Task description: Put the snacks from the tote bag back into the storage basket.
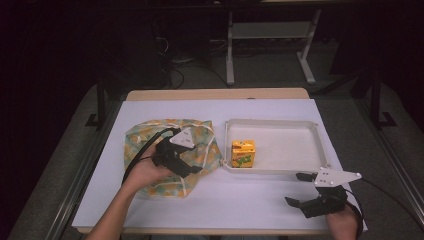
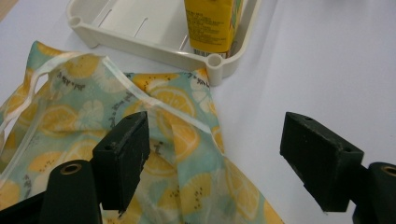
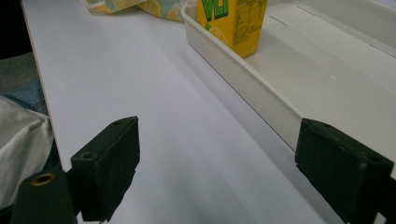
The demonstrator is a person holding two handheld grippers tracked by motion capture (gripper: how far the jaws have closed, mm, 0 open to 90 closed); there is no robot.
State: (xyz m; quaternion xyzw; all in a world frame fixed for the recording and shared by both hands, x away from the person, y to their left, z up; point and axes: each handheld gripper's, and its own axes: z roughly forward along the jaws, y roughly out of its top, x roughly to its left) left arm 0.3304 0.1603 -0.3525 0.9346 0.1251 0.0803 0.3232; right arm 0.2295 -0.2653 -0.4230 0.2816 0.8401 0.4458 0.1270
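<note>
On my white tabletop lie a lemon-print bag and, touching it, a tray.

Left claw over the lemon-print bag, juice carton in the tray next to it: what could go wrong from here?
1. The left claw is open above the lemon-print bag, one jaw over cloth, the other over bare table; closing here may pinch only the edge or one layer.
2. The bag's corner touches the tray corner; pulling the cloth could drag the tray.
3. The juice carton stands upright near that corner and might tip if the tray jolts.
</note>
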